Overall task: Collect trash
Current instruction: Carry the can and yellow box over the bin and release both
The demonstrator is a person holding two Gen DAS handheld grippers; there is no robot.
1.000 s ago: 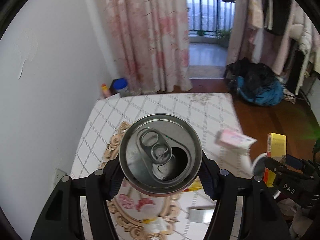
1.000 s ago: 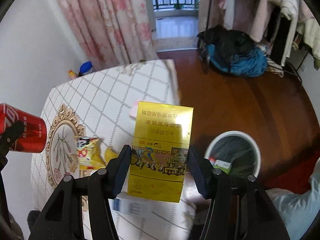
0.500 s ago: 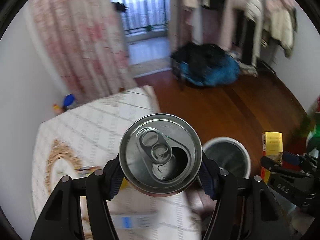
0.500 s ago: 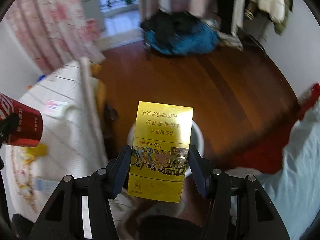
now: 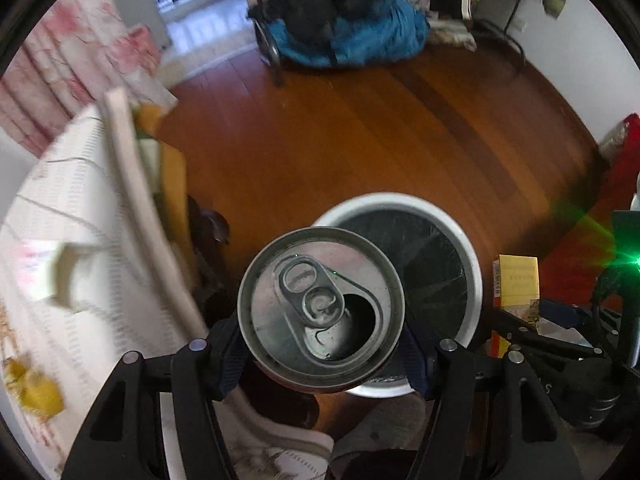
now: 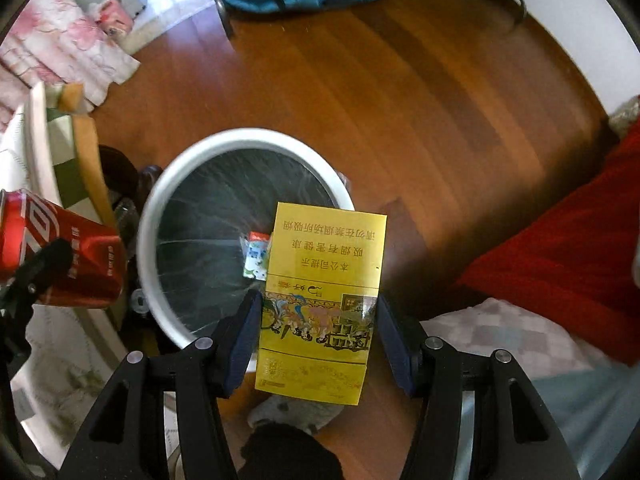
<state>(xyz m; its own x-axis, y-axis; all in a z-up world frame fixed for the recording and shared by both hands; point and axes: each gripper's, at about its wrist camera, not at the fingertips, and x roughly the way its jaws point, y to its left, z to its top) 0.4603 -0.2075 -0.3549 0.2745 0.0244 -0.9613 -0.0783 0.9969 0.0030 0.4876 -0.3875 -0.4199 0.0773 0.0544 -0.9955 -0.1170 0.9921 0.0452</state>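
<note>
My left gripper (image 5: 322,336) is shut on an opened red soda can (image 5: 320,304), whose silver top faces the camera; it hangs over the left rim of a white trash bin (image 5: 466,240) with a black liner. My right gripper (image 6: 318,328) is shut on a yellow cigarette box (image 6: 324,288), held above the bin (image 6: 160,200) near its right side. A small colourful carton (image 6: 256,258) lies inside the bin. The can (image 6: 60,256) shows at the left of the right wrist view, and the yellow box (image 5: 516,280) shows at the right of the left wrist view.
A table with a white checked cloth (image 5: 80,240) stands left of the bin, with a pink-white pack (image 5: 40,272) and a yellow wrapper (image 5: 36,392) on it. Wooden floor (image 6: 400,80) stretches beyond. A blue bag (image 5: 360,36) lies far off; red fabric (image 6: 560,264) at right.
Both grippers swung right from the table toward the bin, carrying the can and the yellow box. The bin now lies directly under them.
</note>
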